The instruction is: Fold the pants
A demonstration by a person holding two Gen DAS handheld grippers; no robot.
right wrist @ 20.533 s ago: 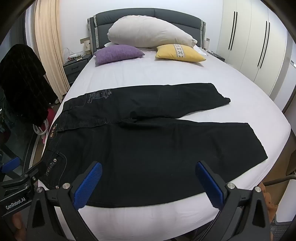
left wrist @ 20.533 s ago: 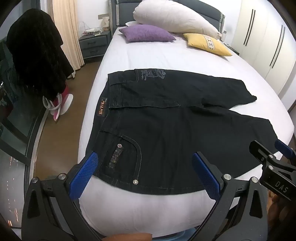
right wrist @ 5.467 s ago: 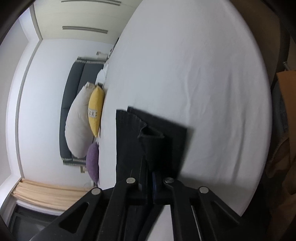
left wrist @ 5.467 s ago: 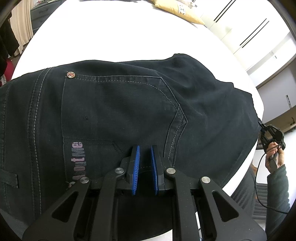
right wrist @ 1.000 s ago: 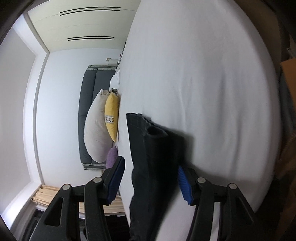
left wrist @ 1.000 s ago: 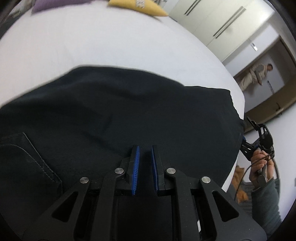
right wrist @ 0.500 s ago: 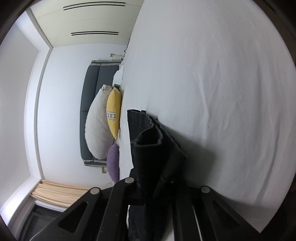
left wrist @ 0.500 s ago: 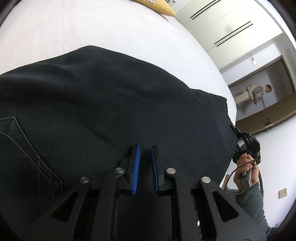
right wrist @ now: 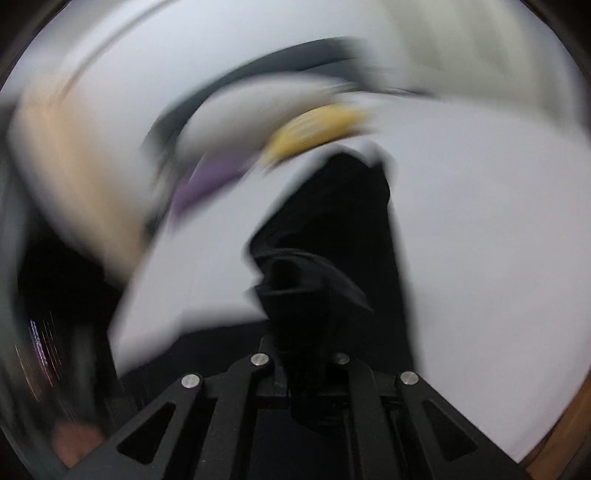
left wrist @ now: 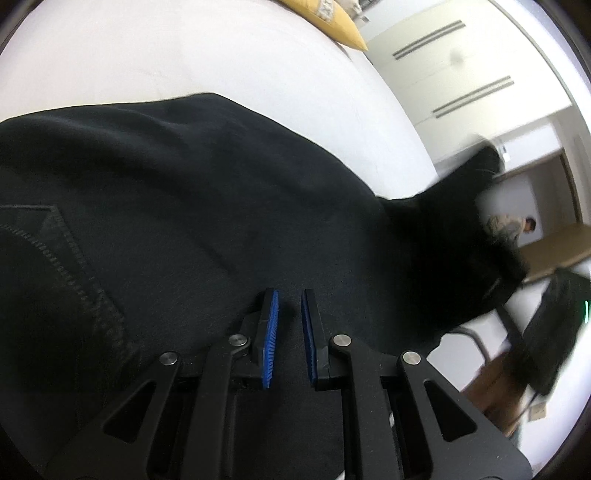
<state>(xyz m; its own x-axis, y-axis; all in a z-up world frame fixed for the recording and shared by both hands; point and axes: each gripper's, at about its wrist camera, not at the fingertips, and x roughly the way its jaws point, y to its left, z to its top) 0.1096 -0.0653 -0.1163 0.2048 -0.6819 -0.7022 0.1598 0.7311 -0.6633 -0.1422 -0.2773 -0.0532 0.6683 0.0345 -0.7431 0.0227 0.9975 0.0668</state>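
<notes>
The black pants [left wrist: 207, 206] lie folded lengthwise on the white bed [left wrist: 184, 55], a back pocket seam at the left. My left gripper [left wrist: 288, 325] rests low over the fabric with its blue pads [left wrist: 269, 339] nearly closed; nothing shows between them. In the blurred right wrist view my right gripper [right wrist: 306, 354] is shut on the bunched hem end of the pants [right wrist: 314, 273], lifted off the bed. That raised leg end also shows in the left wrist view [left wrist: 476, 221] at the right.
A yellow pillow [left wrist: 332, 22] lies at the head of the bed, with white wardrobe doors [left wrist: 461, 66] beyond. A person [left wrist: 509, 225] stands in a doorway at the right. A purple pillow [right wrist: 207, 181] and yellow pillow [right wrist: 317, 129] show blurred.
My right gripper has closed on the leg hems, lifted them and is swinging fast toward the waist end. My left gripper stays on the pants, pads nearly closed.
</notes>
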